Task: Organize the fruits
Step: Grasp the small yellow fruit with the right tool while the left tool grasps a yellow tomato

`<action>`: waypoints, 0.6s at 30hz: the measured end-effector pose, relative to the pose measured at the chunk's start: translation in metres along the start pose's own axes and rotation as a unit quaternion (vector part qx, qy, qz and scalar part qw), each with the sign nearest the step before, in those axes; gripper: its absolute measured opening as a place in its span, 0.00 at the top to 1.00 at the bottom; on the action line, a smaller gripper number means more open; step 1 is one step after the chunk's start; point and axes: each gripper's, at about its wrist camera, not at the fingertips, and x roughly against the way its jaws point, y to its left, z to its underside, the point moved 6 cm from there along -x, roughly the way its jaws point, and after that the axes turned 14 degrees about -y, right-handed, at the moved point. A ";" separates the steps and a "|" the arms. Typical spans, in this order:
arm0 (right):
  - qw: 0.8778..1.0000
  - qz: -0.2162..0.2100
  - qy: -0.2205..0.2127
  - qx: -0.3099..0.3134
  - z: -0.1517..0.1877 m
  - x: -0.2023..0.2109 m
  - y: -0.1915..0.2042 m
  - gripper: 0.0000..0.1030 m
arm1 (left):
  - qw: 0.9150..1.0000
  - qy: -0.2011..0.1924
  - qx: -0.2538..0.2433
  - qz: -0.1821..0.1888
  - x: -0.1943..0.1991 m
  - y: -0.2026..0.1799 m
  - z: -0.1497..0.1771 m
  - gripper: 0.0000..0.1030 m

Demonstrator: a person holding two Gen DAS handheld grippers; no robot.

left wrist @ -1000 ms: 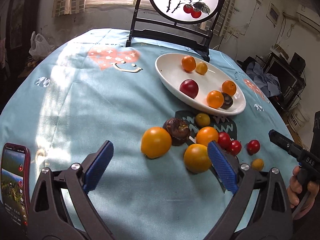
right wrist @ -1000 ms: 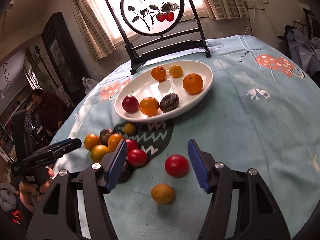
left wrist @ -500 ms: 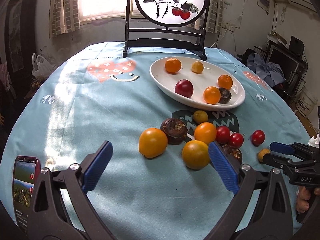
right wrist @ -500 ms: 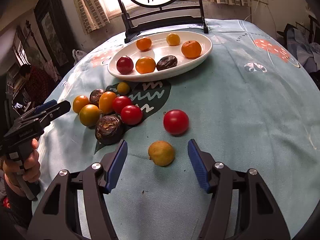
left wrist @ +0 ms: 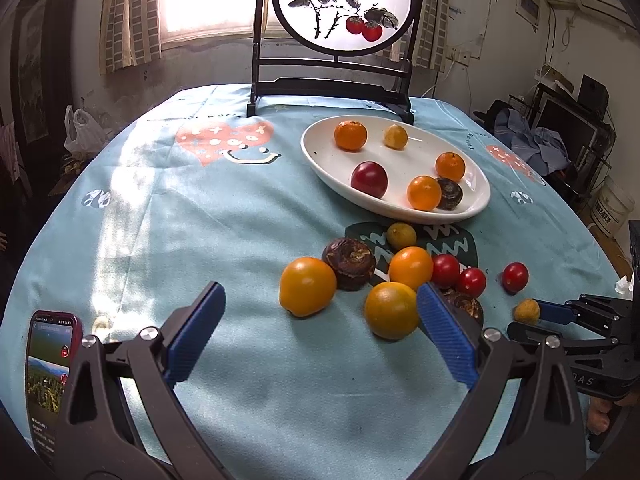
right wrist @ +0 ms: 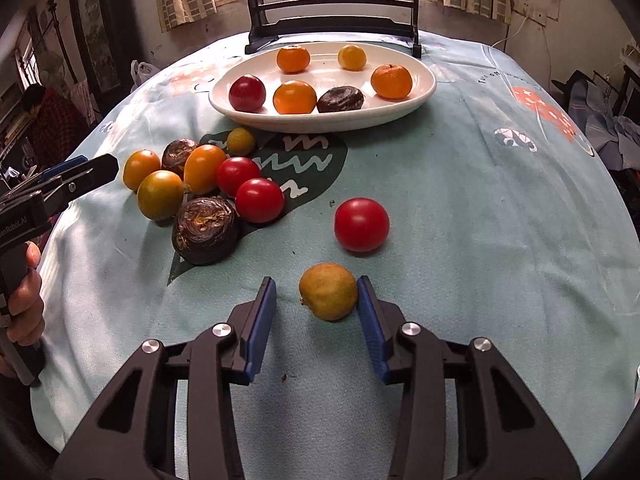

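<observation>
On the teal tablecloth [right wrist: 500, 220], we see our right gripper [right wrist: 316, 304] set low around a small yellow fruit [right wrist: 328, 297]: the fruit lies between the two blue pads, close against the right-hand one, with a gap on the other side, so the fingers stand partly apart and are not clamped on it. Just beyond it sits a lone red tomato [right wrist: 361, 224]. To the left lies a loose cluster: a dark brown fruit [right wrist: 205, 230], two more red tomatoes touching each other, and several orange and yellow fruits behind them.

Farther back, the white oval plate [right wrist: 420, 92] holds six fruits, among them a dark red one [right wrist: 247, 93] and a dark brown one.

Our left gripper [left wrist: 320, 332] hovers with its fingers spread wide and nothing between them; a large orange fruit [left wrist: 307, 286] and a yellow-orange one [left wrist: 391, 310] lie just ahead of it. A phone [left wrist: 50, 376] shows at its lower left. A black stand with a round painted panel [left wrist: 344, 4] rises behind the plate.
</observation>
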 end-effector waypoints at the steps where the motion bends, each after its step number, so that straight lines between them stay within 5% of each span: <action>1: 1.000 0.002 0.000 -0.001 0.000 0.000 -0.001 0.62 | 1.000 0.000 0.000 0.000 0.000 0.000 0.000 0.05; 8: 1.000 0.006 -0.003 -0.018 0.000 0.001 -0.008 0.72 | 1.000 0.003 -0.006 0.009 -0.001 -0.004 0.002 0.05; 13: 0.998 -0.014 -0.009 -0.057 -0.001 0.003 -0.016 0.72 | 0.998 0.008 -0.038 0.058 0.000 -0.028 0.007 0.08; 18: 0.998 -0.016 -0.010 -0.059 -0.002 0.003 -0.016 0.72 | 0.993 0.022 -0.064 0.092 -0.003 -0.045 0.014 0.32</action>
